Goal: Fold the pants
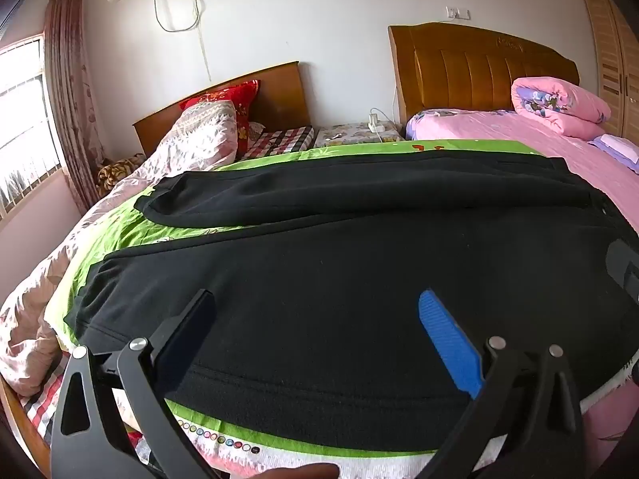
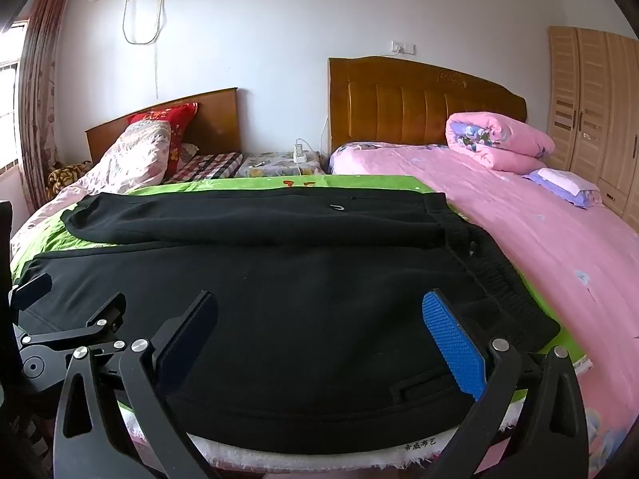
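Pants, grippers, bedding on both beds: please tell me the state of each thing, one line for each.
pants: spread flat on the green sheet, legs apart, not yet folded.
left gripper: fingers wide open, holding nothing, above the near leg.
right gripper: fingers wide open, holding nothing, near the waistband.
green sheet: laid flat under the pants.
pink quilt: folded, on the pink bed.
wardrobe: doors closed.

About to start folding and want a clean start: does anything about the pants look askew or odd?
Nothing stands out. The black pants lie flat on the green sheet, legs side by side, waistband toward the pink bed.
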Demonstrator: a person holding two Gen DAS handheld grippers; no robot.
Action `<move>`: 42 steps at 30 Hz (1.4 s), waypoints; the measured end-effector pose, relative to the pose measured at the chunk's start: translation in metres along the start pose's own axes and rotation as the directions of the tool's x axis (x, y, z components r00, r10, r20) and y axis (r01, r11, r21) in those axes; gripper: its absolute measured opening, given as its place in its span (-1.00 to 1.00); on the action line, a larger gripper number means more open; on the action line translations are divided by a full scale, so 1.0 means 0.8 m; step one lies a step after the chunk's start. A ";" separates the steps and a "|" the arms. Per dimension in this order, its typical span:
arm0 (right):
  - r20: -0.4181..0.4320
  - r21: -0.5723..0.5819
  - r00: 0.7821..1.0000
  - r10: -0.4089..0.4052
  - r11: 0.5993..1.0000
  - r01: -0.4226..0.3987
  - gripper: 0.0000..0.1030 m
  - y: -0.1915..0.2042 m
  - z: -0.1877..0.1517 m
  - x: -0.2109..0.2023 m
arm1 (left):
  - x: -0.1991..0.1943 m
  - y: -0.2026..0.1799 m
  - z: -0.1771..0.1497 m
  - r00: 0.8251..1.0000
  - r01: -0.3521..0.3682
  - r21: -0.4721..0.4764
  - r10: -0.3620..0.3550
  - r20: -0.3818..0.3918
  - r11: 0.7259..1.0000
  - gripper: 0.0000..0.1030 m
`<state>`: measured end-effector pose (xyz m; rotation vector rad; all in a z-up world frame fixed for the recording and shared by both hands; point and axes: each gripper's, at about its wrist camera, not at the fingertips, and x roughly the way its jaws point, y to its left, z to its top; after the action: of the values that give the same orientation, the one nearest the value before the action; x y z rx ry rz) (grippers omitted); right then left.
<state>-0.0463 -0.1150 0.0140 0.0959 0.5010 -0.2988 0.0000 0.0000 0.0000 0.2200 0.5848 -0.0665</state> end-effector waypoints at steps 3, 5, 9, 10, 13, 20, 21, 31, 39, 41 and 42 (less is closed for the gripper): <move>-0.003 0.000 1.000 0.002 1.000 -0.002 0.92 0.001 -0.001 0.002 | 0.000 0.000 -0.001 1.000 -0.001 0.001 0.001 0.002 1.000 0.97; -0.003 -0.001 1.000 0.004 1.000 -0.004 0.92 0.001 -0.002 0.001 | 0.001 0.000 0.000 1.000 -0.001 0.002 0.001 0.003 1.000 0.97; -0.004 0.000 1.000 0.005 1.000 -0.005 0.92 0.002 -0.002 0.000 | 0.000 0.000 -0.001 1.000 -0.002 0.001 0.002 0.001 1.000 0.97; -0.004 0.000 1.000 0.005 1.000 -0.005 0.92 0.001 -0.002 0.000 | 0.000 0.000 -0.002 1.000 -0.001 0.000 0.001 0.001 1.000 0.97; -0.005 -0.001 1.000 0.005 1.000 -0.005 0.92 0.003 -0.002 0.001 | 0.001 0.001 -0.002 1.000 -0.001 0.001 0.001 0.001 1.000 0.97; -0.010 0.000 1.000 0.009 1.000 -0.009 0.92 0.004 -0.002 0.001 | 0.000 0.002 -0.002 1.000 -0.001 -0.001 0.001 0.001 1.000 0.97; -0.010 0.000 1.000 0.009 1.000 -0.009 0.92 0.004 -0.003 0.000 | 0.000 0.002 -0.002 1.000 -0.001 -0.002 0.001 0.000 1.000 0.97; -0.016 0.000 1.000 0.011 1.000 -0.011 0.92 0.005 -0.004 0.002 | 0.004 -0.003 -0.009 1.000 0.000 -0.005 0.000 0.003 1.000 0.97; -0.026 0.003 1.000 0.014 1.000 -0.014 0.92 0.003 -0.007 0.004 | 0.006 -0.005 -0.013 1.000 0.000 -0.004 0.000 0.004 1.000 0.97; -0.028 0.005 0.999 0.016 1.000 -0.016 0.92 0.002 -0.007 0.003 | 0.006 -0.005 -0.013 1.000 0.000 -0.005 0.000 0.003 1.000 0.97; -0.029 0.005 0.999 0.016 1.000 -0.016 0.92 0.002 -0.007 0.004 | 0.006 -0.005 -0.012 1.000 -0.001 -0.003 0.001 0.003 1.000 0.97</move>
<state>-0.0460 -0.1131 0.0077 0.1088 0.5282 -0.2833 -0.0019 -0.0014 -0.0113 0.2169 0.5820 -0.0648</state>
